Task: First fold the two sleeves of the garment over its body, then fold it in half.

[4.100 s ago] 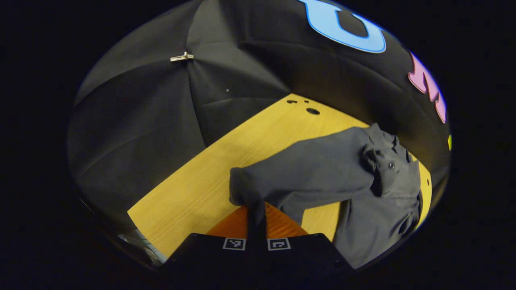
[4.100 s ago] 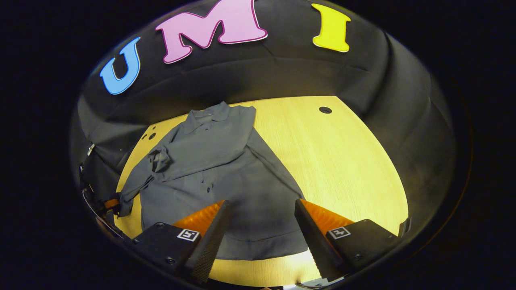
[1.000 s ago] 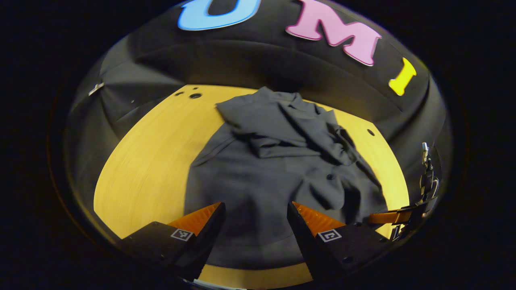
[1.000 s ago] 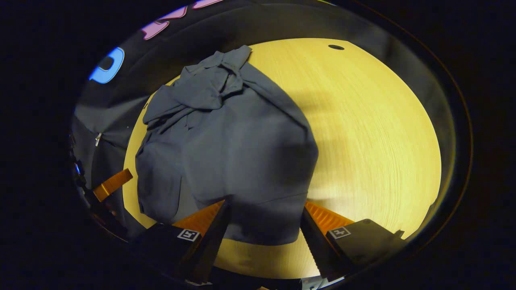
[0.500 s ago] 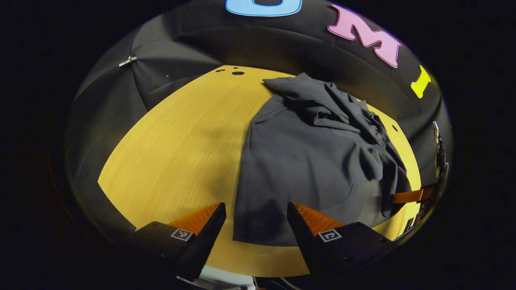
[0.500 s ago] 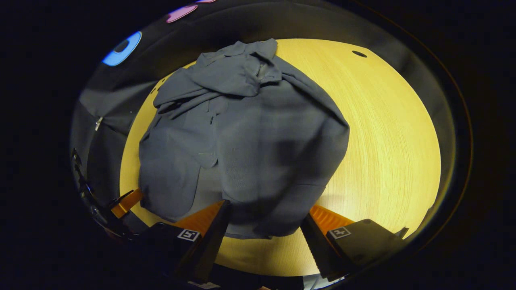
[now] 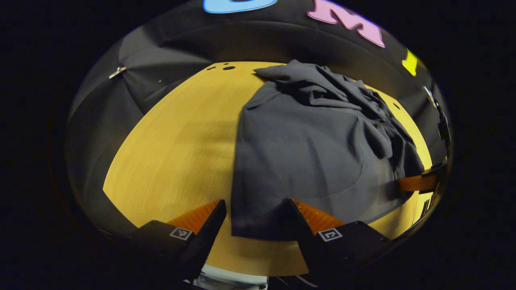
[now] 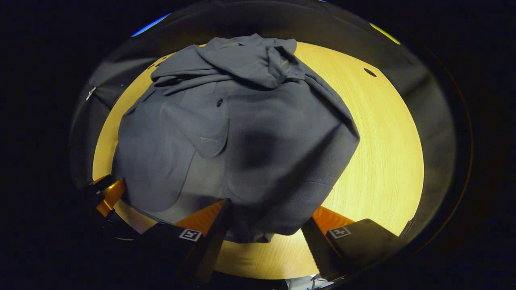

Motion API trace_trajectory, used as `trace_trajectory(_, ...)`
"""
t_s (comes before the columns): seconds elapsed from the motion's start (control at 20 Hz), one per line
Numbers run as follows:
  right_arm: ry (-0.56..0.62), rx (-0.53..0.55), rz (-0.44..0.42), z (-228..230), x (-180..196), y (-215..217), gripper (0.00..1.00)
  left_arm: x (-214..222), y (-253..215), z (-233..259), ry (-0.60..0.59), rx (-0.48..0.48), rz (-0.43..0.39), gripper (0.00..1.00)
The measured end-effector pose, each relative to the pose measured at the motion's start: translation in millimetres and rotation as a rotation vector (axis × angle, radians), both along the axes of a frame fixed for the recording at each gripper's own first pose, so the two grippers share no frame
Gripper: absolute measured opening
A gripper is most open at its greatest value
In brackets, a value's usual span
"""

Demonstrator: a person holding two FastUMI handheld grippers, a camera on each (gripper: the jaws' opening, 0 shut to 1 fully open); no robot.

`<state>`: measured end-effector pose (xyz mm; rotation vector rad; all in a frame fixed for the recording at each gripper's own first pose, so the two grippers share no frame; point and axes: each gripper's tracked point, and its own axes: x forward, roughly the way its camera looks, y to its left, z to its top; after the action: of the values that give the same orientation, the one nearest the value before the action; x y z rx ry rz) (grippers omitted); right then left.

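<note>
A dark grey button-up garment (image 7: 306, 149) lies on the yellow wooden table (image 7: 173, 149), collar at the far side. Both sleeves are bunched over its upper body (image 8: 250, 64). My left gripper (image 7: 256, 229) is open at the near hem, with the hem's left corner lying between its fingers. My right gripper (image 8: 264, 237) is open too, and the hem's right corner (image 8: 278, 225) sits between its fingers. The right gripper (image 7: 417, 183) also appears at the garment's far right edge in the left gripper view. The left gripper (image 8: 105, 194) shows at the left edge of the right gripper view.
Bare tabletop (image 8: 383, 141) stretches to the right of the garment, and more to its left. Small round holes (image 7: 228, 68) mark the table's far corners. The black cloth wall, with a metal clip (image 7: 117, 73), closes in behind the table.
Both grippers have come down and forward to the near hem, so the garment looms larger. The left sleeve, held four seconds ago, now lies on the body and the left gripper is open.
</note>
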<state>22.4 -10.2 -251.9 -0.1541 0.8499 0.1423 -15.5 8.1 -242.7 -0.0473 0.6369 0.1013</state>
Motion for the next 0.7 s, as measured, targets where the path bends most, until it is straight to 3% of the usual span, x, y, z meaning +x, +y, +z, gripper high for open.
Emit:
trace_trajectory(0.05, -0.001, 0.003, -0.016, -1.7, 1.9, 2.3, 0.77, 3.5, -3.5, 2.8, -0.001, 0.012, -0.015, 0.87)
trace_trajectory(0.15, -0.007, 0.012, -0.015, -0.1, 2.6, 6.5, 0.53, 7.8, -12.4, 2.1, 0.002, 0.024, -0.065, 0.84)
trace_trajectory(0.25, -0.010, 0.026, -0.002, 0.3, 3.8, 9.5, 0.46, 8.6, -20.5, 2.6, 0.000, 0.035, -0.103, 0.67)
trace_trajectory(0.3, -0.006, 0.027, 0.014, 0.1, 3.5, 10.2, 0.39, 10.3, -24.0, 1.7, -0.006, 0.041, -0.116, 0.58)
trace_trajectory(0.35, -0.004, 0.031, 0.038, 0.3, 4.2, 11.0, 0.22, 11.9, -27.3, 2.4, -0.012, 0.047, -0.130, 0.48)
trace_trajectory(0.4, -0.002, 0.043, 0.042, -1.1, 3.9, 10.8, 0.22, 12.6, -31.2, 3.0, -0.021, 0.049, -0.141, 0.38)
trace_trajectory(0.45, 0.002, 0.052, 0.060, 0.1, 5.4, 11.7, 0.13, 13.9, -33.6, 3.8, -0.025, 0.048, -0.144, 0.19)
trace_trajectory(0.5, 0.005, 0.063, 0.068, 1.0, 3.6, 10.3, 0.13, 13.9, -34.8, 4.3, -0.031, 0.047, -0.148, 0.16)
trace_trajectory(0.55, 0.006, 0.073, 0.078, 0.9, 4.8, 11.5, 0.09, 15.2, -36.6, 4.5, -0.035, 0.043, -0.157, 0.07)
trace_trajectory(0.7, 0.009, 0.106, 0.103, 5.1, 4.6, 12.7, 0.09, 18.2, -35.1, 8.3, -0.031, 0.016, -0.173, 0.06)
